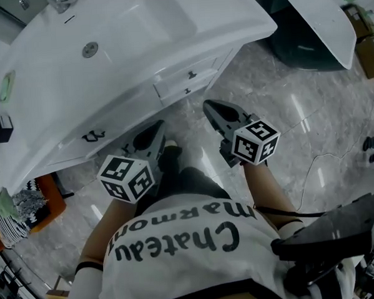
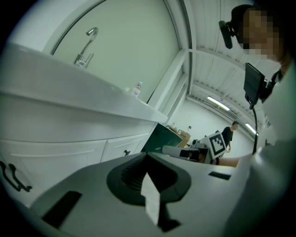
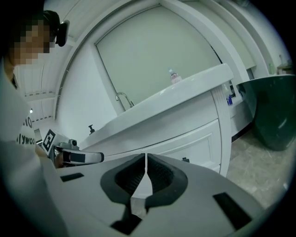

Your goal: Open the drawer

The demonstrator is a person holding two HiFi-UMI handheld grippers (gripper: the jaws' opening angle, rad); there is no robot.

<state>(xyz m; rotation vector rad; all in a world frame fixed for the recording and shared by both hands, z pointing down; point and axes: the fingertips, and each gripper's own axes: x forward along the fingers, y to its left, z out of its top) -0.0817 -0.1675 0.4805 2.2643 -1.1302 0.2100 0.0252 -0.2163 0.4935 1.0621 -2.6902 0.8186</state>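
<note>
A white vanity (image 1: 137,29) with a sink stands in front of me. Two small drawers (image 1: 186,77) with dark knobs sit at its right end, both closed. In the head view my left gripper (image 1: 153,134) hovers below the cabinet's front, shut and empty. My right gripper (image 1: 211,108) hangs just under the drawers, also shut with nothing in it. The left gripper view has its shut jaws (image 2: 147,157) pointing at the cabinet, with a drawer knob (image 2: 126,152) ahead. In the right gripper view, its touching jaws (image 3: 146,158) aim toward the drawer front (image 3: 196,146) and its knob (image 3: 185,160).
A dark green tub (image 1: 300,46) with a white top stands to the right on the grey marble floor (image 1: 310,114). A cabinet door handle (image 1: 92,136) lies left of the drawers. An orange stool (image 1: 49,206) and a floor cable (image 1: 313,170) are nearby.
</note>
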